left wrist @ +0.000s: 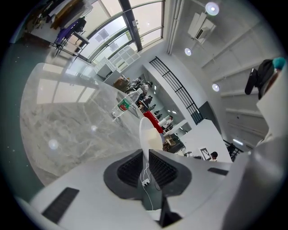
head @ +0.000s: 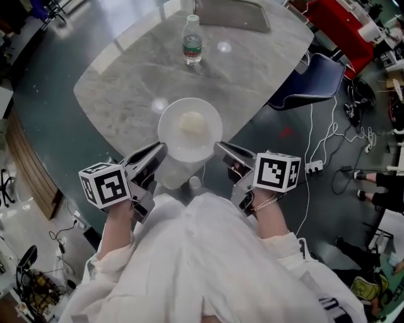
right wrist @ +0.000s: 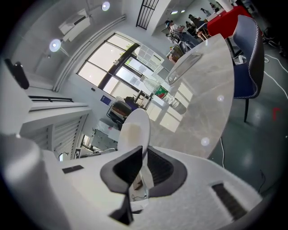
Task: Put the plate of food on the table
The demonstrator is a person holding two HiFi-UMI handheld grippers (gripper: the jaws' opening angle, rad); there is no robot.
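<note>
Two clamps hold the plate point(head: 178, 144): left hand-held gripper point(head: 159, 151) at 9 o'clock, right hand-held gripper point(head: 221, 149) at 3; best lower both evenly, level, onto the desk point(head: 126, 94).

We cannot tell what the food point(head: 192, 123) on the plate point(head: 189, 151) is; it shows only as a pale, soft lump. The plate hides part of the table's point(head: 126, 94) near edge from us. The bottle's point(head: 192, 41) label is too small to read, and the chair point(head: 232, 15) is cut off at the top.
</note>
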